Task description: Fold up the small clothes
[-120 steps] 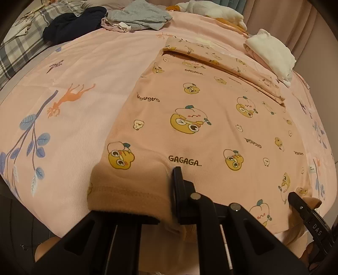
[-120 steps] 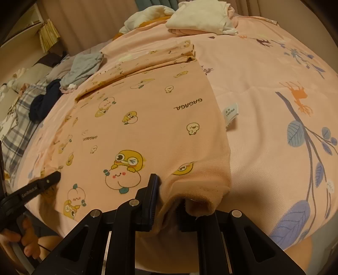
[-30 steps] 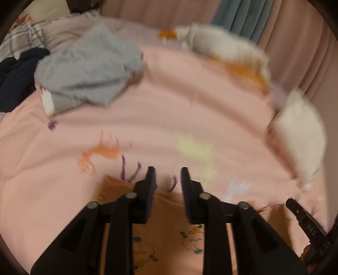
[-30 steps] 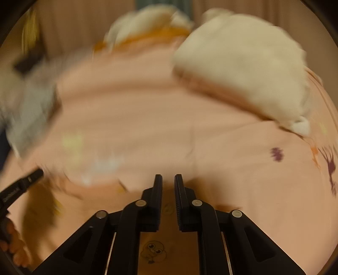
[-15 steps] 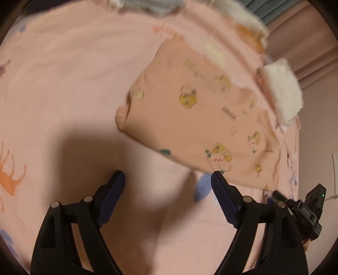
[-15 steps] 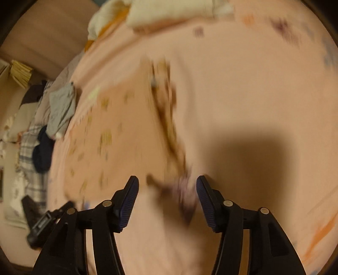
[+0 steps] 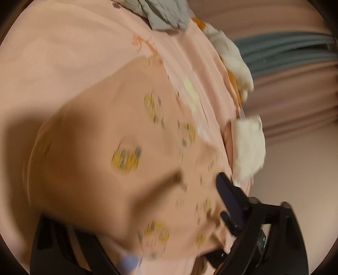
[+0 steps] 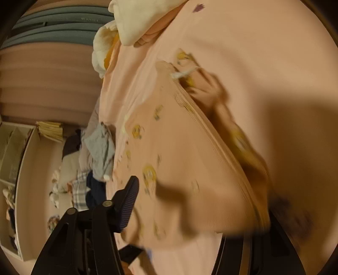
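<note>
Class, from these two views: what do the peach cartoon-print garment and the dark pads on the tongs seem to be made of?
Peach cartoon-print garment: probably soft knit cotton with a matt finish; it drapes limply and its folded edge shows stacked layers. Dark pads: likely moulded rubber or plastic, given their fine ribbing. Motion blur leaves both uncertain.

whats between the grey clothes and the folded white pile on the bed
A crumpled white and orange garment; the left wrist view shows it.

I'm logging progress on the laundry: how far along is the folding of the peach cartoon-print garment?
Done: the peach garment lies doubled over on the bedsheet. In hand: nothing; left gripper and right gripper have just been opening, fingers apart over it. Left: possibly another fold, plus the grey clothes heaped beyond.
</note>
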The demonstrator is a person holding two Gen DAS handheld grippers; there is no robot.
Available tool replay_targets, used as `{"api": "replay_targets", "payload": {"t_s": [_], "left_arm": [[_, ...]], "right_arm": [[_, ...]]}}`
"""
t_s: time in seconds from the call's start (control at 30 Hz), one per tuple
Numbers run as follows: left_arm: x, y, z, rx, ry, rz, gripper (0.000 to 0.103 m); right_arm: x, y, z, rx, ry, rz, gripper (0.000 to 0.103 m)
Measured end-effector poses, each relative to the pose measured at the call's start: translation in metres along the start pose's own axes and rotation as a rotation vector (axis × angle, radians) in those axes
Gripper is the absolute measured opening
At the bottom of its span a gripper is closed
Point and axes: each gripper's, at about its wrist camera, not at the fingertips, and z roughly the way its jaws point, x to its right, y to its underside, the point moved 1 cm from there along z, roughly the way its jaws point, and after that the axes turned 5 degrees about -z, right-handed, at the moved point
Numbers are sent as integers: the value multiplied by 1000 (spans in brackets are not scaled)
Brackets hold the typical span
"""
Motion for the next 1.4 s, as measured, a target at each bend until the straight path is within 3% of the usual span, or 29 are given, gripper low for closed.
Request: {"api": "replay_targets", "payload": {"t_s": [0.03,0.07,0.1,0.13,0.3,0.47,0.53,0.6,0.67,0.77,0.9,1.0,1.03,1.13,1.2,1.27,1.3,1.4], "left_arm": [[2,-4,8,10,-71,9,42],[1,-9,11,18,-120,13,27],[0,-12,11,18,-146,28,20],[0,-12,8,21,-130,46,16],[4,0,-27,38,-167,126,7],[18,41,-92,203,-186,369,6],[13,50,-98,201,-169,378,6],[3,56,-92,131,-185,330,2],[-5,63,-91,65,-135,287,3],[-8,78,-112,107,-167,350,3],[-14,95,-150,119,-67,356,2],[-21,111,-150,90,-77,374,2],[-26,113,-144,66,-99,357,2],[-54,120,-107,-128,-130,243,8],[-64,120,-101,-137,-77,178,9],[-67,116,-102,-108,-20,132,20],[-67,112,-100,-105,10,110,30],[-57,104,-96,-96,54,81,57]], "right_arm": [[-3,-5,6,6,10,-21,41],[-7,-10,13,20,56,-59,27],[-8,-9,16,19,95,-82,14],[-7,-11,19,7,112,-95,13],[-3,0,-13,23,63,-99,10],[-22,27,-58,41,82,-225,10],[-26,40,-71,72,81,-269,10],[-28,46,-74,82,92,-288,10],[-21,48,-70,60,128,-238,10],[-13,56,-78,50,108,-224,10],[-9,74,-103,31,89,-252,10],[-5,83,-117,77,161,-289,10],[-2,84,-118,80,187,-286,10],[13,86,-123,85,234,-222,10],[17,89,-126,68,213,-208,10],[17,91,-129,70,211,-208,13],[16,93,-129,66,209,-213,17],[16,97,-129,50,196,-228,36]]}}
